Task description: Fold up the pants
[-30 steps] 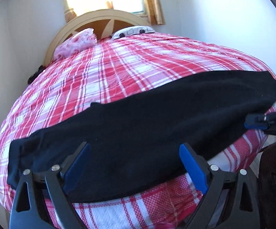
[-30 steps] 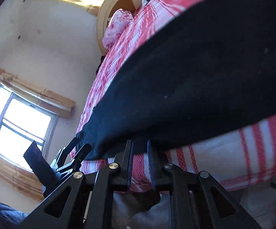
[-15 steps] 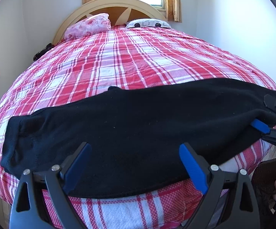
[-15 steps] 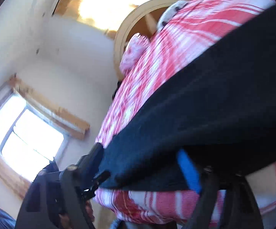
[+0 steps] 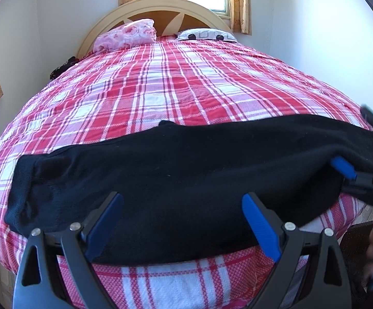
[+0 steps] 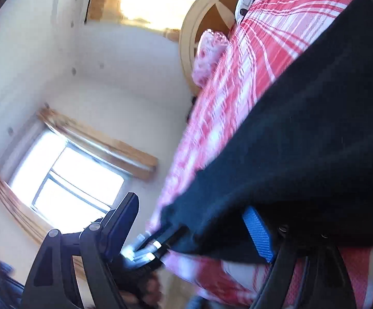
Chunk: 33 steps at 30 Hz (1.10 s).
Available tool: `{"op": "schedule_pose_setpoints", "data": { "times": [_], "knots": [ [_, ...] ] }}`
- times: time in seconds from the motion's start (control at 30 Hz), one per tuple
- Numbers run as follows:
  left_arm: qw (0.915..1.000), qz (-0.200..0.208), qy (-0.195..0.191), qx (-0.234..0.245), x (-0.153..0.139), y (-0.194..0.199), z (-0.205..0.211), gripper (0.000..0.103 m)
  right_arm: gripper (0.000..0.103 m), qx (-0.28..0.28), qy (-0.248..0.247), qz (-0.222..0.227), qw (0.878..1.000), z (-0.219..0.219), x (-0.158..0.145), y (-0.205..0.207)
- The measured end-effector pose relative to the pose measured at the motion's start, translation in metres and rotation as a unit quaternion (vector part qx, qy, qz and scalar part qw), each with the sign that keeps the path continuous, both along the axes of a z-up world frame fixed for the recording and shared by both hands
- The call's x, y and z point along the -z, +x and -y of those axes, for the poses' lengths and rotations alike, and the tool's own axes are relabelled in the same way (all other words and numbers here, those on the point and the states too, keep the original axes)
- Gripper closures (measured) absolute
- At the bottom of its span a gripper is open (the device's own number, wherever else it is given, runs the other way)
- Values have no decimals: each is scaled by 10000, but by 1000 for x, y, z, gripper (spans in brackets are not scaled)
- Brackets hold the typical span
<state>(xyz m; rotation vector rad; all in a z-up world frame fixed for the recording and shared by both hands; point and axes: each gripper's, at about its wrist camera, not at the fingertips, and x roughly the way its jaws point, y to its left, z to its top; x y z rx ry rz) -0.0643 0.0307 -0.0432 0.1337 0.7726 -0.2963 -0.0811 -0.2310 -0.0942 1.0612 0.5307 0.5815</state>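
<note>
Black pants [image 5: 176, 177] lie folded lengthwise across the near end of a bed with a red and white plaid cover [image 5: 176, 87]. My left gripper [image 5: 183, 226] is open, its blue pads over the pants' near edge at the middle. My right gripper [image 5: 361, 177] shows at the pants' right end, open around that end. In the right wrist view the pants [image 6: 315, 134] fill the right side and my right gripper [image 6: 194, 234] stands open, one blue pad [image 6: 258, 231] under the cloth's edge. The left gripper [image 6: 150, 247] shows there at the pants' far end.
A pink pillow [image 5: 127, 36] and a white patterned pillow [image 5: 207, 34] lie by the rounded headboard [image 5: 171, 7]. A curtained window [image 6: 67, 182] is on the side wall. White walls close in both sides of the bed.
My right gripper, shut a second ago, has opened and swung onto the pants' right end. My left gripper has risen and tilted, so more of the bed shows.
</note>
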Motion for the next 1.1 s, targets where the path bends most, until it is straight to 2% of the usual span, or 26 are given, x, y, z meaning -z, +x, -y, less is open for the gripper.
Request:
{"op": "schedule_pose_setpoints", "data": {
  "times": [0.07, 0.13, 0.27, 0.33, 0.4, 0.47, 0.57, 0.6, 0.67, 0.7, 0.73, 0.87, 1.0, 1.1],
  "knots": [
    [10000, 57, 27, -44, -2, 0, -4, 7, 21, 355, 374, 7, 9987, 17, 5, -2],
    [9999, 79, 29, -130, -3, 2, -9, 7, 21, 655, 482, 29, 9967, 32, 3, -10],
    [9998, 30, -59, -191, -1, 6, -11, 7, 21, 1413, 164, -28, 9898, 66, -5, -38],
    [9999, 8, -31, -151, 1, 6, -6, 7, 21, 1818, 248, -141, 9829, 82, -3, -54],
    [10000, -4, -14, -67, 1, 5, -1, 7, 21, 1901, 451, -296, 9803, 85, 2, -53],
    [10000, 43, 24, 44, 0, 1, 4, 7, 21, 1749, 373, -417, 9830, 77, 2, -51],
    [9994, 169, 177, 264, 1, -7, 12, 7, 21, 1156, -199, -557, 9915, 65, -10, -71],
    [9991, 179, 195, 335, 1, -8, 14, 7, 21, 891, -750, -628, 9912, 54, -17, -72],
    [9981, 181, 219, 556, 4, -14, 22, 11, 25, 785, -1666, -716, 9803, 35, -25, -72],
    [9973, 185, 233, 679, 5, -17, 26, 19, 34, 771, -2048, -755, 9728, 28, -28, -73],
    [9959, 180, 241, 852, 5, -20, 31, 21, 38, 745, -2241, -838, 9681, 25, -27, -75],
    [9898, 325, 196, 1376, -1, -32, 48, 23, 38, 926, -1785, -1091, 9735, 51, -12, -88],
    [9887, 310, 279, 1441, 5, -30, 63, 23, 38, 1554, -1661, -1096, 9676, 74, -8, -101],
    [9893, 106, 371, 1407, 15, -27, 69, 24, 38, 1676, -1523, -1262, 9658, 83, -5, -90]
  ]
}}
